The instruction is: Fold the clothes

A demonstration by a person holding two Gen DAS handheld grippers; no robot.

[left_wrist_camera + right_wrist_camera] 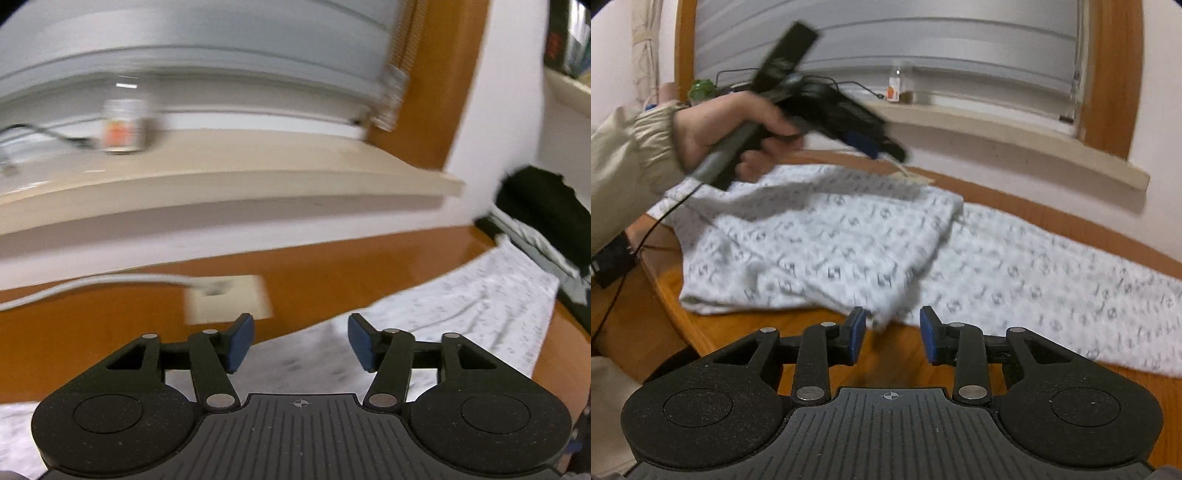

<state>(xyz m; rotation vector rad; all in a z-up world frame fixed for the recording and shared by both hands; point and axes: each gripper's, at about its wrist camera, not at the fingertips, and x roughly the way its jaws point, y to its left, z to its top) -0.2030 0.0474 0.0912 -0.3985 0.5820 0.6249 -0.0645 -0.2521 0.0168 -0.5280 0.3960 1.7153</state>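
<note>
White patterned garment [849,251] lies part-folded on the wooden desk [746,325]; we keep both the left hand-held gripper [301,343] and right hand-held gripper [892,336] parted, squaring edges before creasing.

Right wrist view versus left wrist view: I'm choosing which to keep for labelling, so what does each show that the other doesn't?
Only the right wrist view shows the person's hand holding the left hand-held gripper above the folded part of the garment, and the open right hand-held gripper. Only the left wrist view shows the wall socket, the dark clothes, and the left gripper's open jaws close up. Both show the patterned garment, the wooden table, the windowsill and its small jar.
</note>
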